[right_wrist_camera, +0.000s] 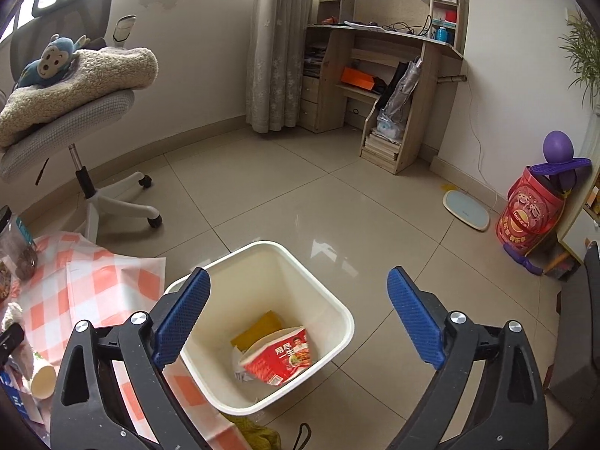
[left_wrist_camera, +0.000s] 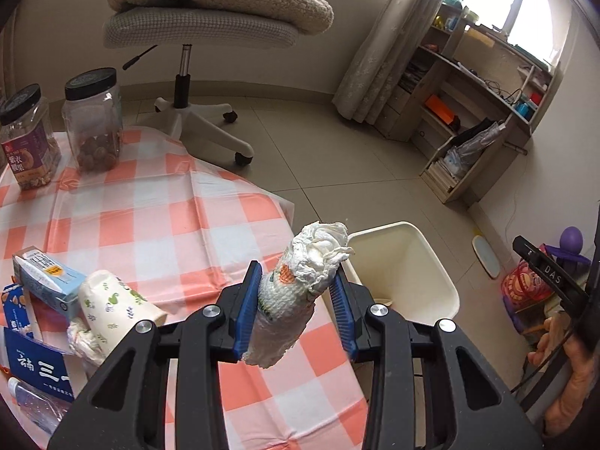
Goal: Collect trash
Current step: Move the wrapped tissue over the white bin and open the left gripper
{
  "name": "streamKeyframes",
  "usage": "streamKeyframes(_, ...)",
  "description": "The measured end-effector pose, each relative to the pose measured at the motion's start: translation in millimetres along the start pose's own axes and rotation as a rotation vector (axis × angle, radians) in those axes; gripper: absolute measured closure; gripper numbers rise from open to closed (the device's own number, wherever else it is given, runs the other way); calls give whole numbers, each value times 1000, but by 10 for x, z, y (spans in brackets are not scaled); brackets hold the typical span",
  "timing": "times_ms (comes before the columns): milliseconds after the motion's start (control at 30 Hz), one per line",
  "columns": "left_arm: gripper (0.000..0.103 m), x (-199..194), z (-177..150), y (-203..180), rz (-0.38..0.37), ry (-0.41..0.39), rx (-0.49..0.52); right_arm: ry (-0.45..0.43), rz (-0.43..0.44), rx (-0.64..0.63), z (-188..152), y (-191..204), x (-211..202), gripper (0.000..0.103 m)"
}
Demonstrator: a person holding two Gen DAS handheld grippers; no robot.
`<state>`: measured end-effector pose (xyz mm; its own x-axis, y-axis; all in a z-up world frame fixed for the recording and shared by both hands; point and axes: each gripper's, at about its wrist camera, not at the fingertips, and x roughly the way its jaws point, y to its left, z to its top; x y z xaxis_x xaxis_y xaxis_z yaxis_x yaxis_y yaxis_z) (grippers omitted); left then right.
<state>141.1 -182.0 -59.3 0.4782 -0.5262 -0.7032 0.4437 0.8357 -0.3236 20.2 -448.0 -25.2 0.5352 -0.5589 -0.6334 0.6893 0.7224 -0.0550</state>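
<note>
My left gripper (left_wrist_camera: 296,281) is shut on a crumpled white paper towel (left_wrist_camera: 300,288) and holds it above the table edge, close to the cream trash bin (left_wrist_camera: 442,281) on the floor to its right. My right gripper (right_wrist_camera: 298,300) is open and empty above the trash bin (right_wrist_camera: 337,307), which holds a red noodle cup (right_wrist_camera: 285,356) and a yellow piece (right_wrist_camera: 258,328). On the checked tablecloth (left_wrist_camera: 150,225) lie a paper cup (left_wrist_camera: 116,307), a blue carton (left_wrist_camera: 45,281), a small tissue wad (left_wrist_camera: 82,341) and a blue packet (left_wrist_camera: 33,367).
Two black-lidded jars (left_wrist_camera: 93,120) stand at the table's far left. An office chair (left_wrist_camera: 195,30) with a blanket stands beyond the table. A desk shelf (right_wrist_camera: 382,75), a scale (right_wrist_camera: 467,213) and a red tub (right_wrist_camera: 528,213) line the walls.
</note>
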Motion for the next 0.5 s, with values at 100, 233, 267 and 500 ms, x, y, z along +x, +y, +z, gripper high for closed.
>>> streamKeyframes(100, 66, 226, 15, -333, -52, 29, -8, -2, -10, 37, 39, -175, 4, 9)
streamKeyframes(233, 66, 470, 66, -775, -99, 54, 8, -2, -7, 100, 75, -380, -11, 8)
streamKeyframes(267, 66, 519, 83, -872, -110, 59, 9, -3, -8, 113, 83, -427, -12, 8)
streamKeyframes(500, 63, 808, 191, -1298, -152, 95, -2, -14, -19, 203, 103, -717, -47, 8)
